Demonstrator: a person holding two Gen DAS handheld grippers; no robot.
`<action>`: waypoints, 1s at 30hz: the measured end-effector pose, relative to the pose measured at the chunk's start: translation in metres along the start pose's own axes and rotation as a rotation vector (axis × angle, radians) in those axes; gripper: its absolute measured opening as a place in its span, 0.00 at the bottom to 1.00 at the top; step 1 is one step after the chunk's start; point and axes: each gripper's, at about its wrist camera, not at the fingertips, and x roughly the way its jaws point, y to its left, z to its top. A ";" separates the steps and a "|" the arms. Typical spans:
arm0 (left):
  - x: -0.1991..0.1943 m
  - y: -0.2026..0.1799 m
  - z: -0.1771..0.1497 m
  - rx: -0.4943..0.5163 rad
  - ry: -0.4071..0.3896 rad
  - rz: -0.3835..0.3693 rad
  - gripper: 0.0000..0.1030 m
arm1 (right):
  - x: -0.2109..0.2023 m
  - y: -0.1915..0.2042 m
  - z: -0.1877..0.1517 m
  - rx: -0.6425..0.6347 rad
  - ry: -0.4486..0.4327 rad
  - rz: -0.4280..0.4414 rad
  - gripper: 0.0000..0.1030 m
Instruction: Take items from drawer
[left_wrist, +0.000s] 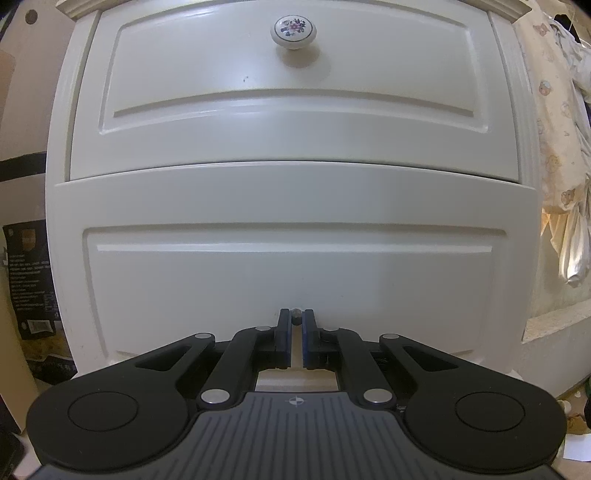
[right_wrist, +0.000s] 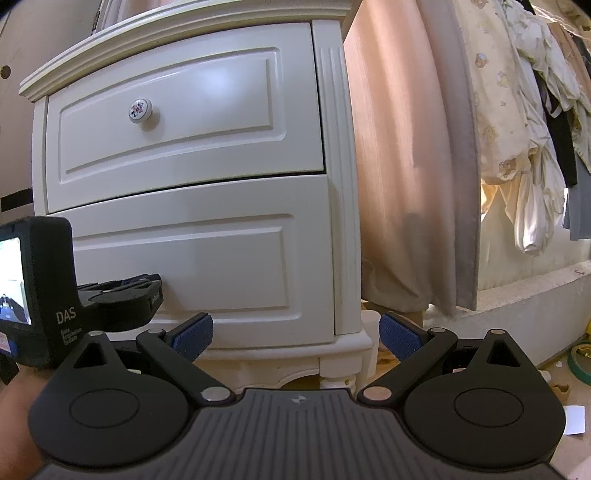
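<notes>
I saw the left gripper (left_wrist: 295, 317) right at the front of the lower drawer (left_wrist: 291, 269) of the cream nightstand (right_wrist: 336, 184). Its jaws were pressed together on a small metal stud (left_wrist: 296, 316) that stuck out of the drawer front. The lower drawer looked almost closed, so I could not see any items inside. The upper drawer (left_wrist: 280, 96) was closed, and its flowered knob (left_wrist: 294, 32) was untouched. My right gripper (right_wrist: 295, 334) waited near the bottom right corner of the nightstand, its blue pads (right_wrist: 400, 338) spread wide with nothing between them.
</notes>
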 end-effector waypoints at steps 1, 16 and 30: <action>-0.001 0.000 0.000 0.001 0.000 0.000 0.02 | 0.000 0.000 0.000 0.001 -0.001 0.000 1.00; -0.007 0.004 -0.007 -0.002 0.001 -0.007 0.00 | -0.006 0.001 0.000 0.003 -0.007 0.001 1.00; -0.016 0.008 -0.006 -0.004 0.005 0.024 0.00 | -0.014 0.001 0.002 0.004 -0.023 0.014 1.00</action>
